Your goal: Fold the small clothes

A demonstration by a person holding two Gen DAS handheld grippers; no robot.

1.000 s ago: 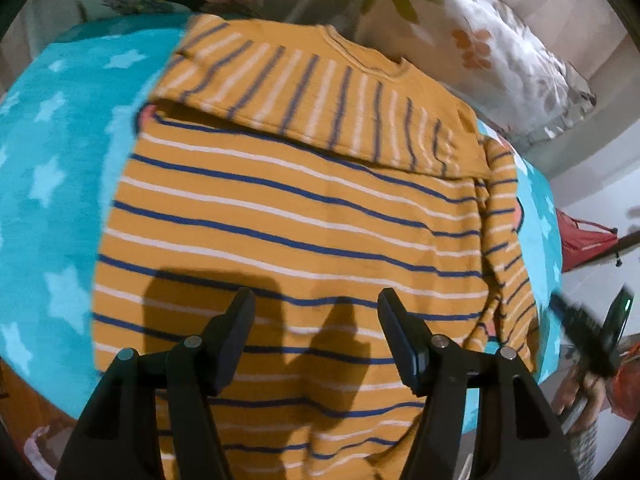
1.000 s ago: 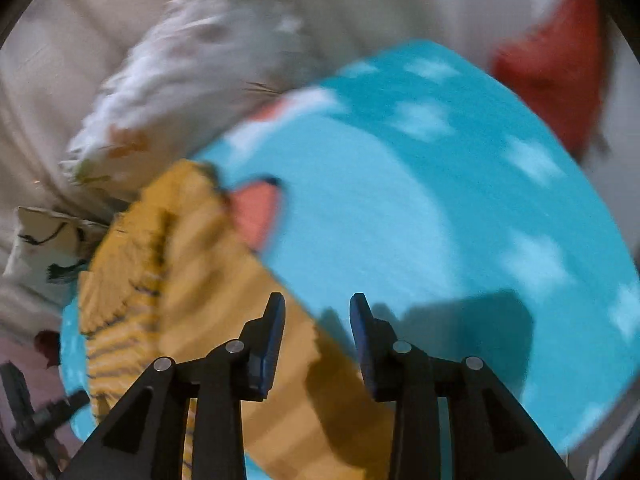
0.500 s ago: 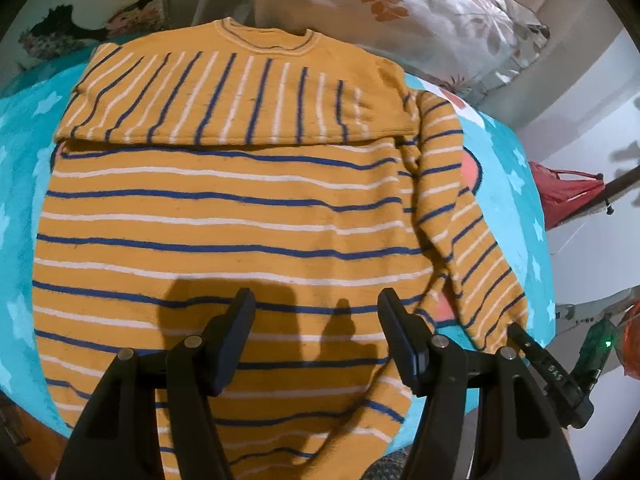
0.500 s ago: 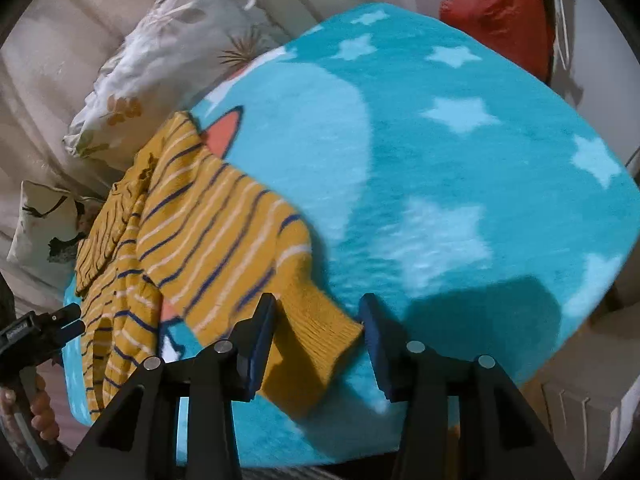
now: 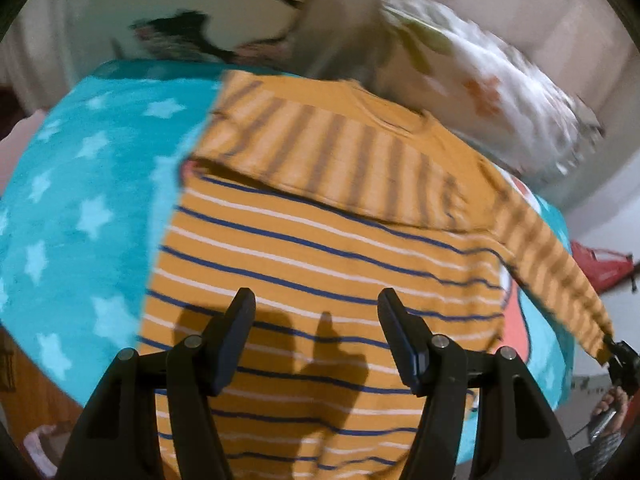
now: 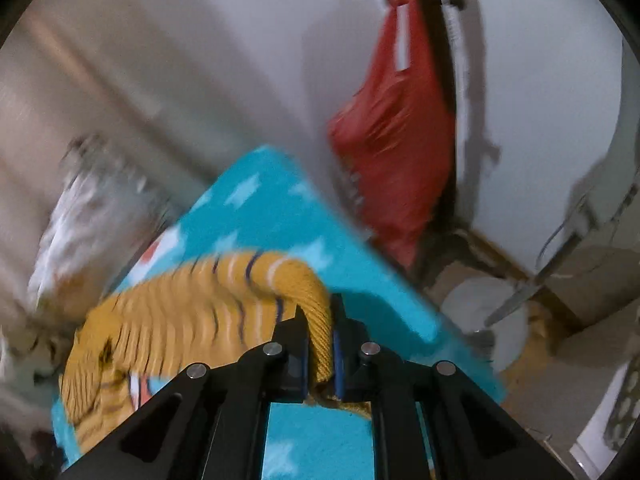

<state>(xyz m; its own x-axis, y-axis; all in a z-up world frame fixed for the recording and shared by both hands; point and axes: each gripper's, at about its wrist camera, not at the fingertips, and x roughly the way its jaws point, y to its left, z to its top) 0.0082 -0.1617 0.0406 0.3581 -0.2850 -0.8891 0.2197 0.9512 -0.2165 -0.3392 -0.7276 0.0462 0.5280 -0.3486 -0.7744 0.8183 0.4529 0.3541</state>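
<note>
A teal blanket [image 5: 72, 216] with pale stars covers the bed and carries the work. Its near edge runs along the bottom of the left wrist view; its far edge meets the pillows.

The sweater [image 5: 320, 264], orange with blue and white stripes, lies flat on the blanket, collar toward the far edge and hem toward the near edge. One sleeve [image 5: 332, 152] is folded across the chest, its stripes running crosswise to those of the body. The other sleeve [image 5: 556, 264] is stretched out from the shoulder past the blanket's right edge and held off the surface. In the right wrist view this same sleeve [image 6: 224, 300] rises in an arc from the blanket to the cuff.

A floral pillow [image 5: 488, 96] sits against the far right corner, blurred. A red bag [image 6: 396, 152] hangs beside the wall beyond the blanket's edge.

The left gripper [image 5: 316, 340] hovers above the sweater's lower body near the hem, jaws spread wide with nothing between them; its shadow falls on the fabric below.

The right gripper [image 6: 320, 344] is clamped on the sleeve cuff, ribbed knit pinched between both pads. In the left wrist view the right gripper [image 5: 618, 356] appears at the far right, at the end of the taut sleeve.

Both views show motion blur toward the far side.
</note>
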